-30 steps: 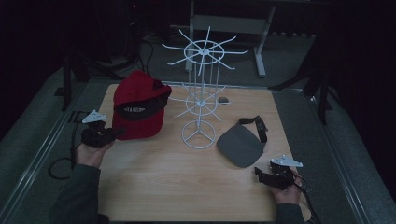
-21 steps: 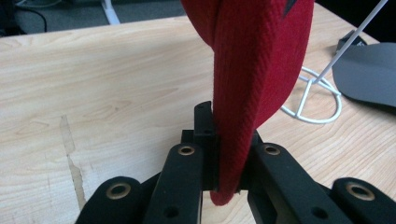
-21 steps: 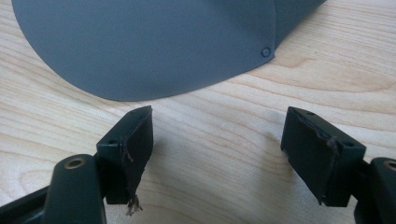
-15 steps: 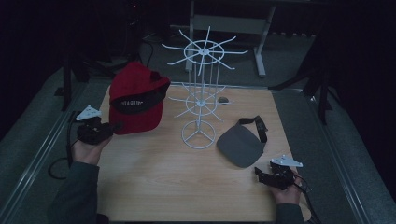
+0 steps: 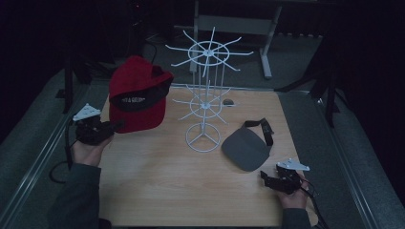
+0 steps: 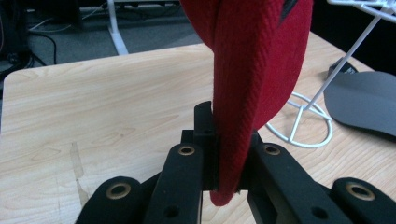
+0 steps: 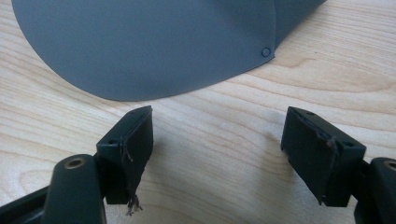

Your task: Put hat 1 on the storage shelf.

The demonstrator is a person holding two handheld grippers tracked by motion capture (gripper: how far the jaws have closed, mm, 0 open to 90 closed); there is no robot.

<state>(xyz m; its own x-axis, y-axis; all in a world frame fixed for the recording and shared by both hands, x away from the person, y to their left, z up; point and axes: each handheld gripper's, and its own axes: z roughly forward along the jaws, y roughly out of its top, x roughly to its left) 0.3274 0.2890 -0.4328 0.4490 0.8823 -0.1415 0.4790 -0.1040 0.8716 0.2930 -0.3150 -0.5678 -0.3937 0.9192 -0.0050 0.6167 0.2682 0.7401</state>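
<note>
The left gripper [image 5: 116,127] is raised at the table's left edge, jaws clamped tight on red fabric pinched between its fingertips [image 6: 205,130]. The right gripper [image 5: 265,177] rests low near the front right, jaws spread wide, nothing between its pads [image 7: 137,135].

Rig and person: appearance

Black grippers [image 5: 114,128] [image 5: 265,178], brass-ringed screw holes, grey three-cornered top plates, trailing black cables; frayed right pads [image 7: 140,140]; dark grey sleeves [image 5: 76,200].

Dim lab: wooden table [image 5: 157,186], railed platform [image 5: 33,157]
</note>
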